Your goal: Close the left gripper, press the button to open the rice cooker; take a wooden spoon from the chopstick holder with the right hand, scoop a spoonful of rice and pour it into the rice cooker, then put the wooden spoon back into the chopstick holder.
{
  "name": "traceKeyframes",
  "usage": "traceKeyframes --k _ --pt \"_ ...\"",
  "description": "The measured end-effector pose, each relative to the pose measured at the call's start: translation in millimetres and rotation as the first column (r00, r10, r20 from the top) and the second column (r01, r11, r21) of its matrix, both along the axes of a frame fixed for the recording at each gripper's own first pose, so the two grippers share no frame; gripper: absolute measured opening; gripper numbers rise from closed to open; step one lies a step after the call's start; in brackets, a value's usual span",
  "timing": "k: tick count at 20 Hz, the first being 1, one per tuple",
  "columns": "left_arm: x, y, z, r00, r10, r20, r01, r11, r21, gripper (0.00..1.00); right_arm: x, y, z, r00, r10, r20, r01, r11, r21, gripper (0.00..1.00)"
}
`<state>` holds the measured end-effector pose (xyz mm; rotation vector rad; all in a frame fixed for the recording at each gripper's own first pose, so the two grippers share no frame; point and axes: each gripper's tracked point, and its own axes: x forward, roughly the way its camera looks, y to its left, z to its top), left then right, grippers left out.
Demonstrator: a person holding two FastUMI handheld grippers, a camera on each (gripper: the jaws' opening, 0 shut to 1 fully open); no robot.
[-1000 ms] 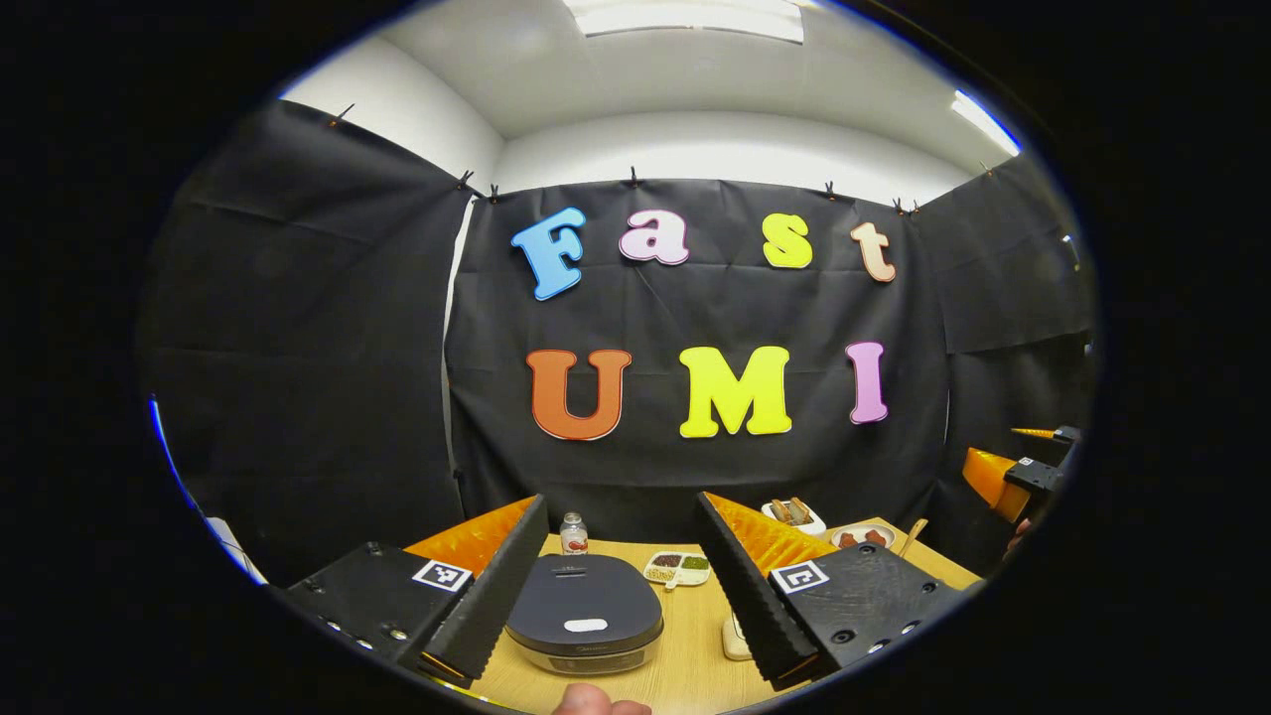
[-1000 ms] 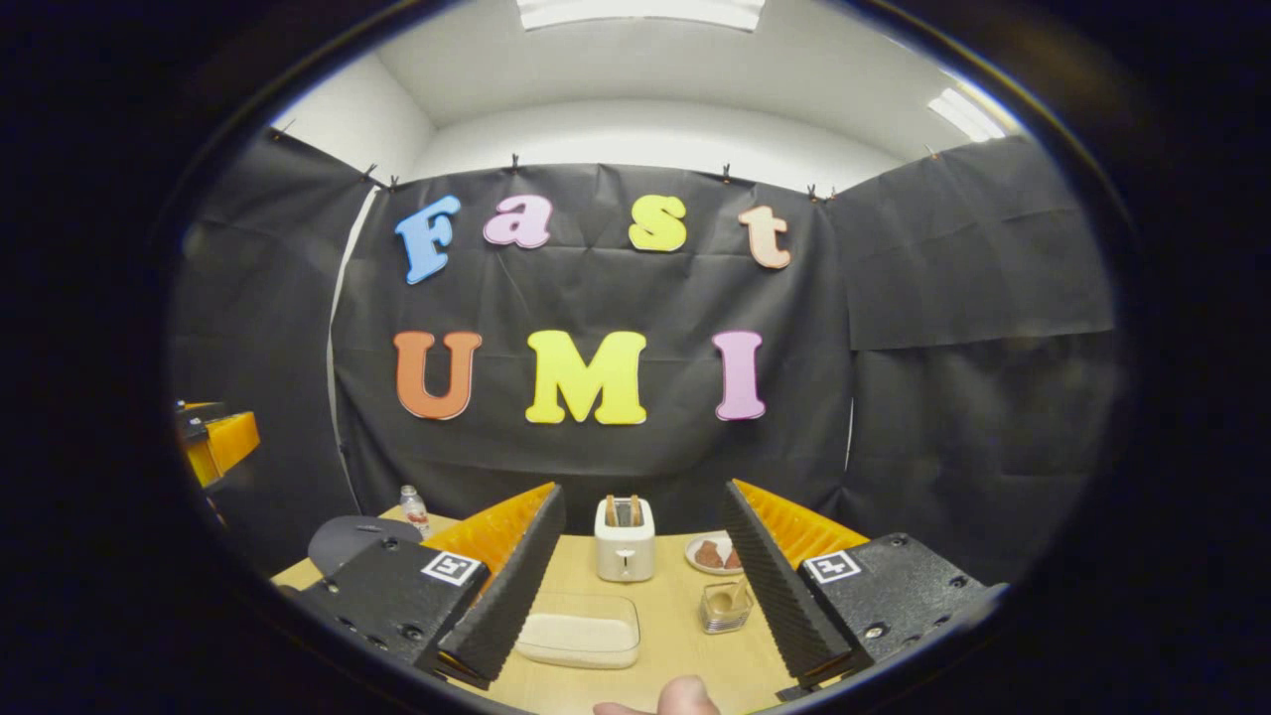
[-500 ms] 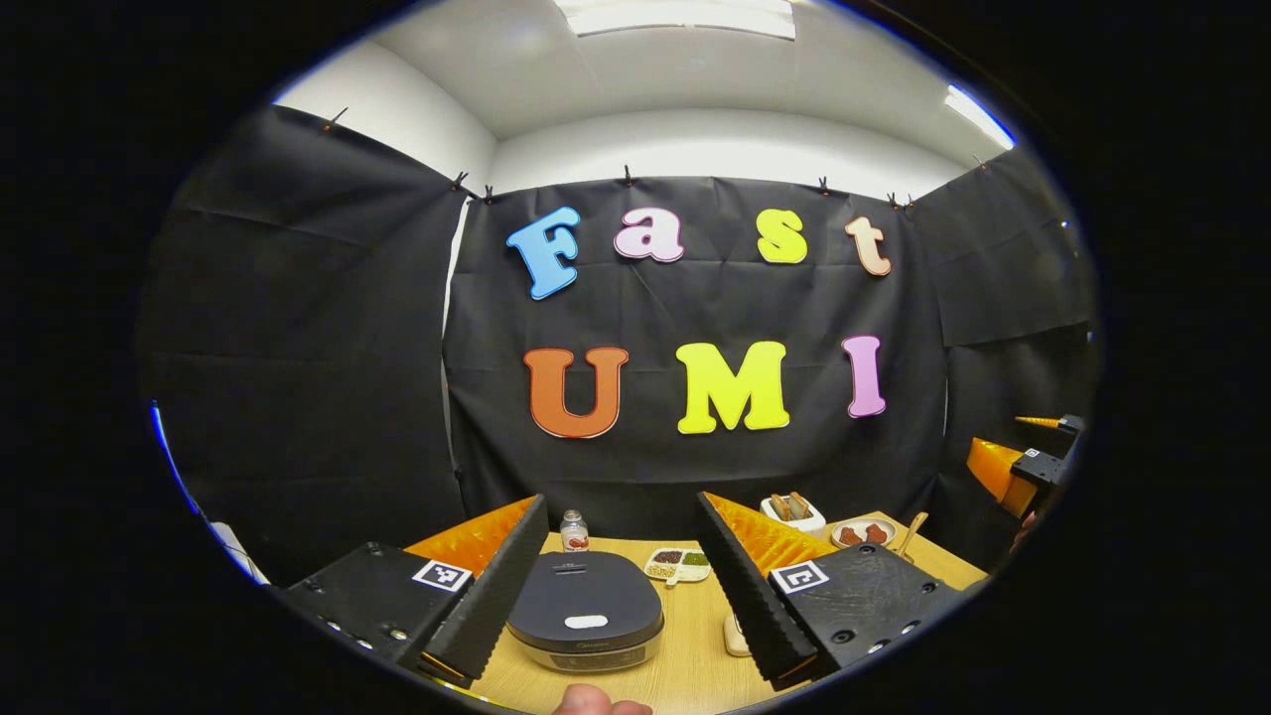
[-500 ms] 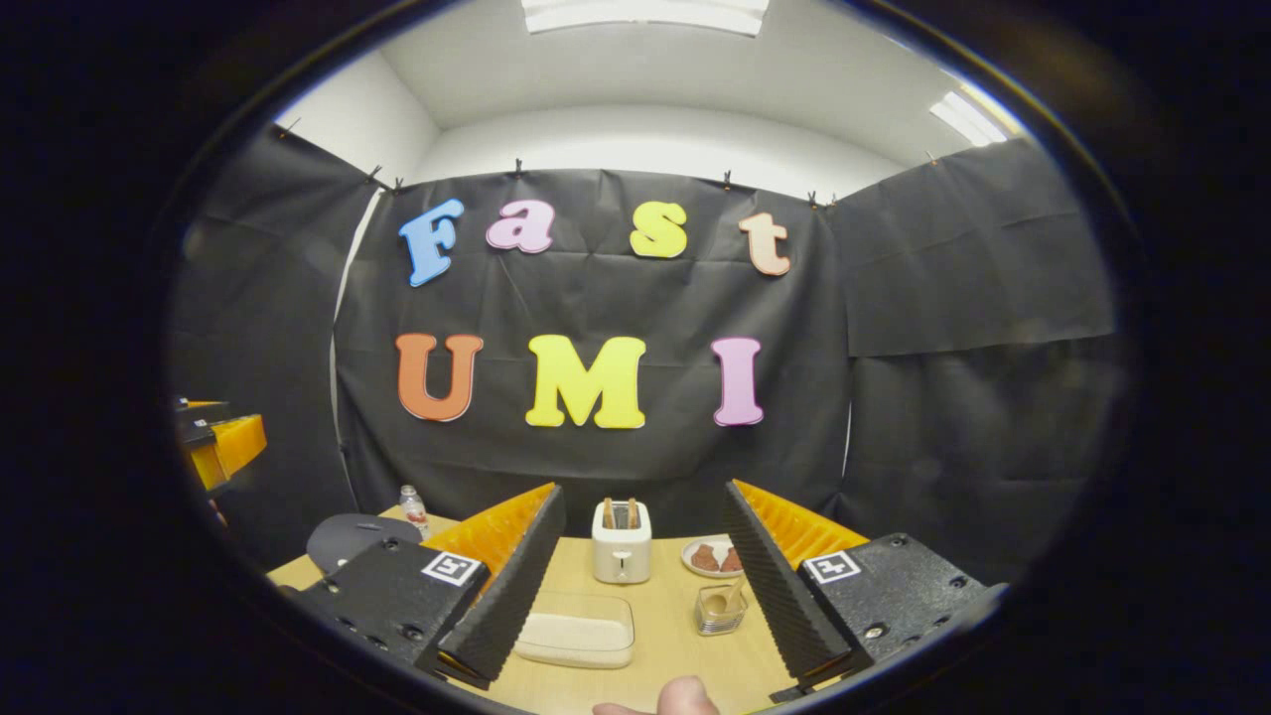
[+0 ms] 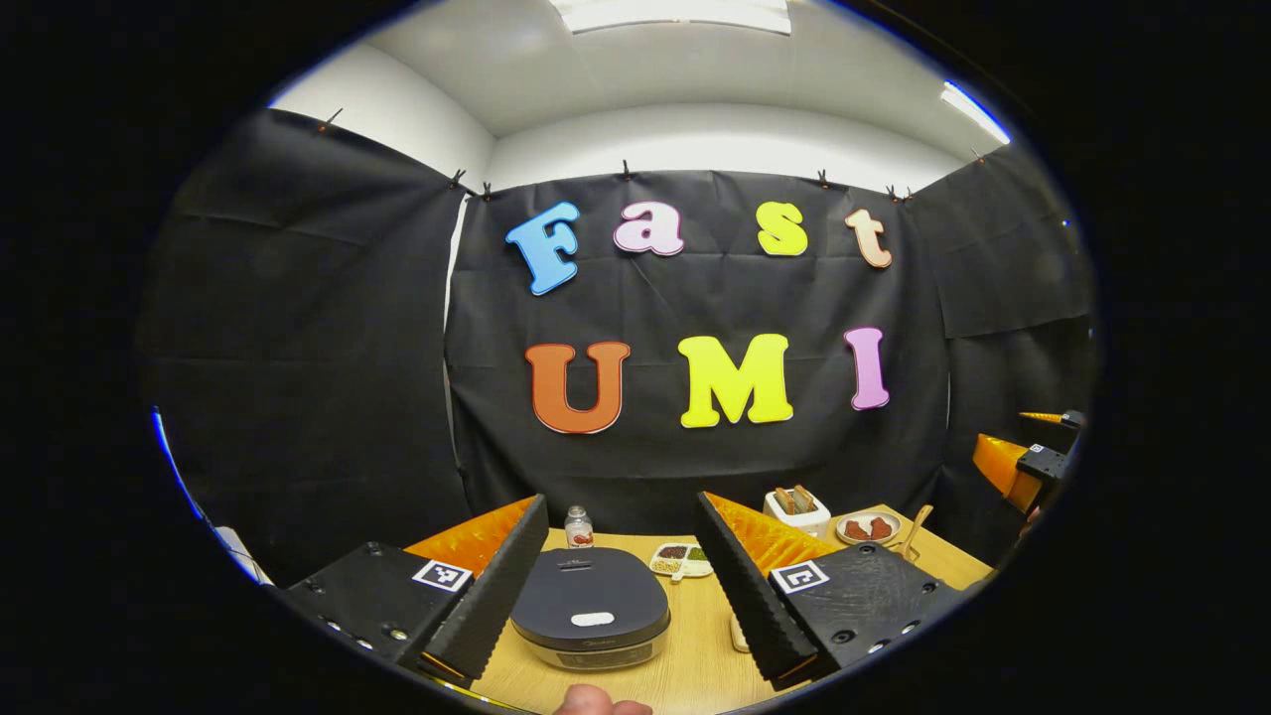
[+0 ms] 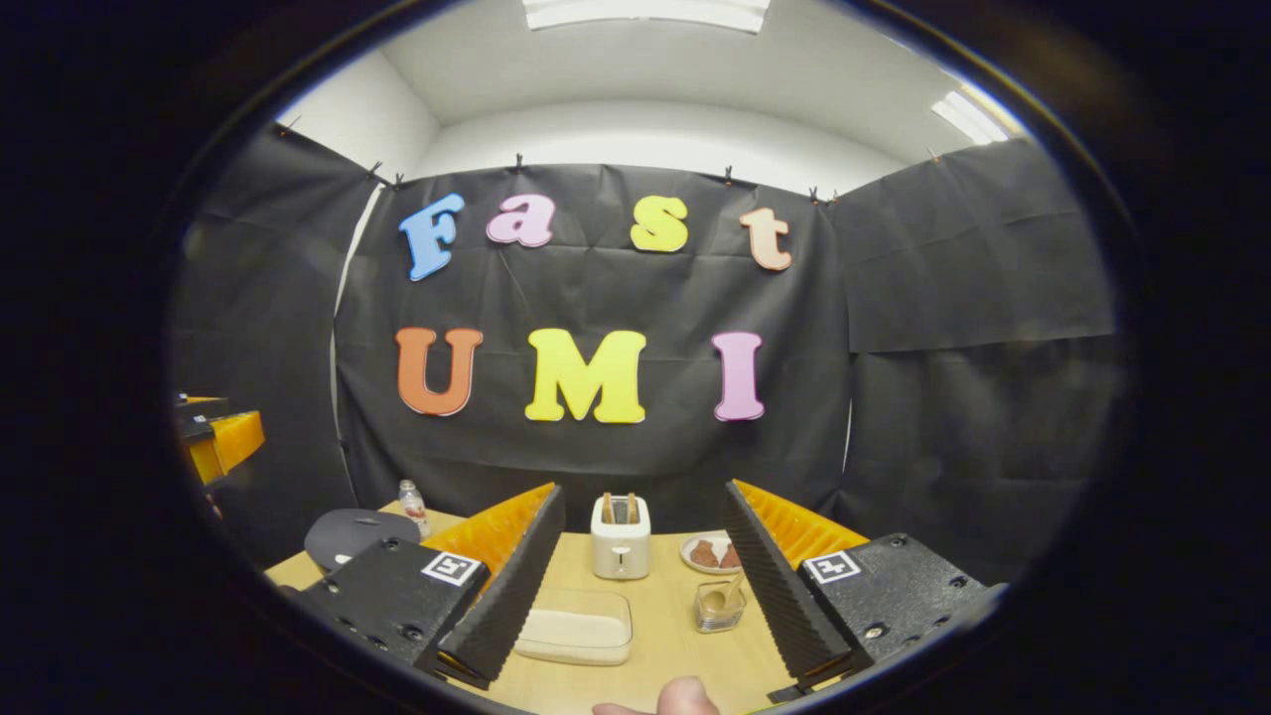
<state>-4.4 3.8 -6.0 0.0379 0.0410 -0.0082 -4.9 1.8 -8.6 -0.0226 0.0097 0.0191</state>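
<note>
In the left gripper view, a finger hides part of the toaster (image 5: 800, 508), and the small tray's (image 5: 680, 562) contents are too small to tell. In the right gripper view, a finger hides part of the rice cooker (image 6: 353, 532).

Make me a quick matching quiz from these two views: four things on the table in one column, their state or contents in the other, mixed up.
1. rice cooker
2. toaster
3. clear tray
4. chopstick holder

a. holds white rice
b. lid shut
c. wooden spoon standing in it
d. slices in its slots

Pairs: 1-b, 2-d, 3-a, 4-c
</note>
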Motion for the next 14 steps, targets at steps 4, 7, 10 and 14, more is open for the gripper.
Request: traceKeyframes --k 4,7,10,14 --pt "2.5 -2.5 -4.6 1.000 -0.005 -0.012 0.005 1.000 0.005 0.94 5.6 0.6 -4.1 1.000 0.007 -0.009 -0.007 1.000 0.000 1.00" --pt "6.5 -5.7 -15.0 0.999 -0.010 -0.048 0.010 1.000 0.010 0.94 12.5 0.1 -11.8 1.000 0.019 -0.024 -0.019 1.000 0.004 0.99" --pt "14.3 -9.1 -33.5 0.994 -0.017 -0.110 0.018 1.000 0.004 0.94 24.0 -0.3 -21.2 0.998 0.031 -0.049 -0.031 0.999 0.008 0.99" --pt "24.6 -8.0 -80.9 0.964 -0.014 -0.267 0.005 0.999 -0.035 0.95 42.1 3.0 -42.0 0.993 0.064 -0.104 -0.061 0.997 0.037 1.00"
